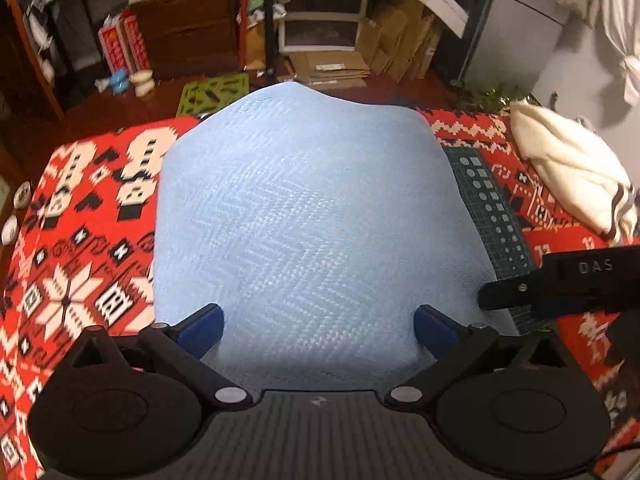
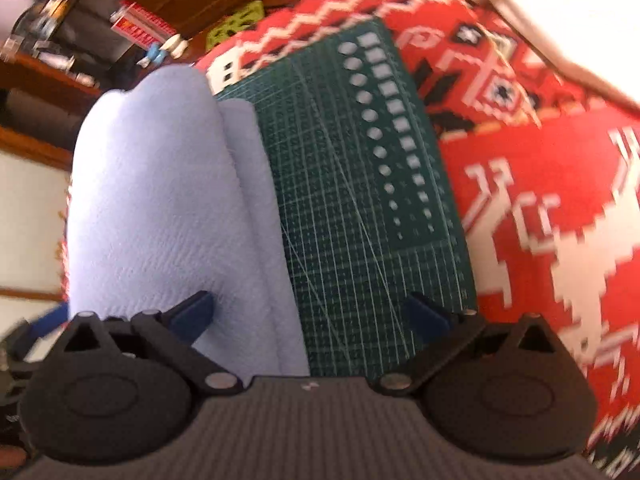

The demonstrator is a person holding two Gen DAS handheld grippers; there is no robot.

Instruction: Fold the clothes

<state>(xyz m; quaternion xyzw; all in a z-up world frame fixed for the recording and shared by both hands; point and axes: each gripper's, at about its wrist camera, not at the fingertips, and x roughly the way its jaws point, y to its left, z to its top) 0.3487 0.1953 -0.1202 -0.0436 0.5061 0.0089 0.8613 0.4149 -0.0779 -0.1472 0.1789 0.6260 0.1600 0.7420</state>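
Two pairs of tongs, left tongs (image 1: 318, 326) and right tongs (image 2: 308, 314), hang released over a blue cloth (image 1: 312, 220), soft, limp and probably light, best pinched at its layered edge, lying doubled on a green cutting mat (image 2: 360, 200) and red patterned cover (image 1: 80, 240) in a cluttered room.

Dim cluttered room: wooden cabinet (image 1: 188, 28), flattened cardboard boxes (image 1: 400, 40), reddish floor (image 1: 120, 108).
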